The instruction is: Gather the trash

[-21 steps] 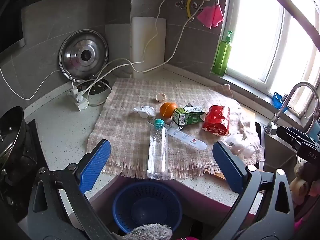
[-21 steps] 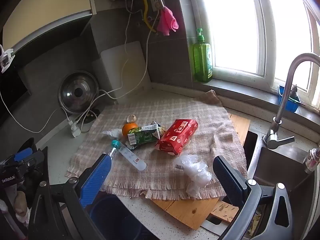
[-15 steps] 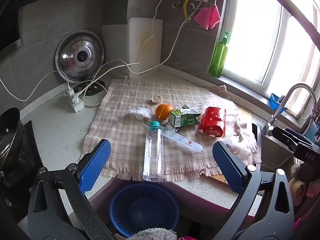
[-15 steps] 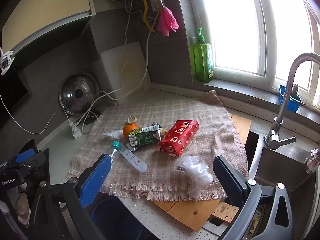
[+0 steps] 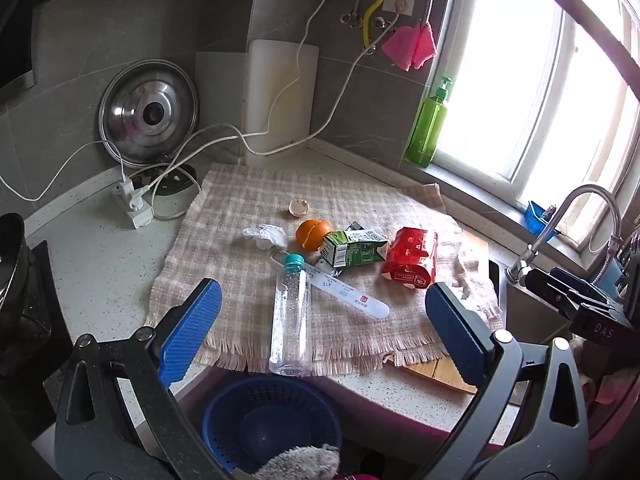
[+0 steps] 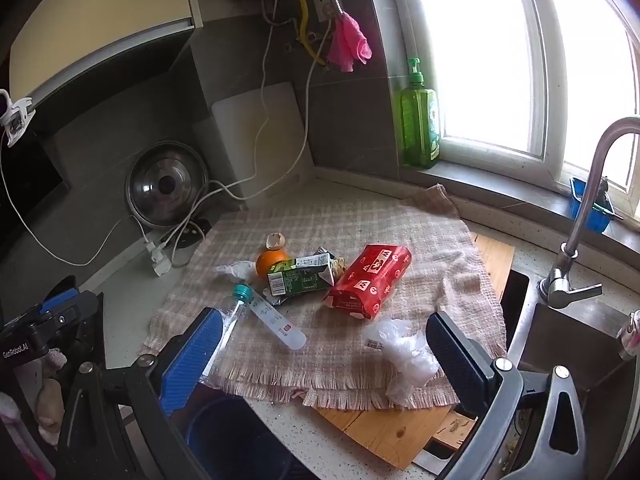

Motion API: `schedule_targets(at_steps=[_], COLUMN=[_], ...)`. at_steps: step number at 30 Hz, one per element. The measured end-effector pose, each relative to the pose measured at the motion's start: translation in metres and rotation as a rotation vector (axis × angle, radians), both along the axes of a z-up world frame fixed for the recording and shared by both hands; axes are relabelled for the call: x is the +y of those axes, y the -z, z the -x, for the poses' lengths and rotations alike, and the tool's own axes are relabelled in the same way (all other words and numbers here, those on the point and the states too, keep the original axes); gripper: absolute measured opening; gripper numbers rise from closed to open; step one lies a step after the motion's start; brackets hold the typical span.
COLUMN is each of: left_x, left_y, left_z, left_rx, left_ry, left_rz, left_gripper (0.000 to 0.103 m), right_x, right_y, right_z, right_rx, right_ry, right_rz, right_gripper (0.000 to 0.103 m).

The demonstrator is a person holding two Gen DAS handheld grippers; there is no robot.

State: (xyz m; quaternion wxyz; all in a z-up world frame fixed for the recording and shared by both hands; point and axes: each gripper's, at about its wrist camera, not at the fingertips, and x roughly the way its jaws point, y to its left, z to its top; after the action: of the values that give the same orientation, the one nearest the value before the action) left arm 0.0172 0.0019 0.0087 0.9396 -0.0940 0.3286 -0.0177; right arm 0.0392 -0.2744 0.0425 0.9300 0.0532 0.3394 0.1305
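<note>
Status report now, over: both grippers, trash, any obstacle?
Left gripper open, empty. Right gripper open, empty. Clear bottle lying on cloth, uncollected. Nothing blocking.

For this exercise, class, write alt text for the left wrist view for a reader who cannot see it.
An open gripper hovers over a checked cloth strewn with trash: a clear bottle, green carton, red packet, orange and eggshell. A blue basket sits below the counter edge.

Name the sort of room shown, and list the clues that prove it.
Most likely a home kitchen: a sink faucet by the window, a pot lid leaning against the tiled wall, and a green soap bottle on the sill.
</note>
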Motion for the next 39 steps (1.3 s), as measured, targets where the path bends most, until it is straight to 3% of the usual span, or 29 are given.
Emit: schedule_targets(at_steps=[39], left_x=[0.006], left_y=[-0.005], left_z=[-0.002], left_rx=[-0.015], left_ry=[-0.015], left_rz=[0.004], left_gripper=[0.103], right_x=[0.012], right_y=[0.01], right_z=[-0.013], right_rx=[0.03], right_ry=[-0.042], right_rz=[-0.016], right_gripper=[0.103])
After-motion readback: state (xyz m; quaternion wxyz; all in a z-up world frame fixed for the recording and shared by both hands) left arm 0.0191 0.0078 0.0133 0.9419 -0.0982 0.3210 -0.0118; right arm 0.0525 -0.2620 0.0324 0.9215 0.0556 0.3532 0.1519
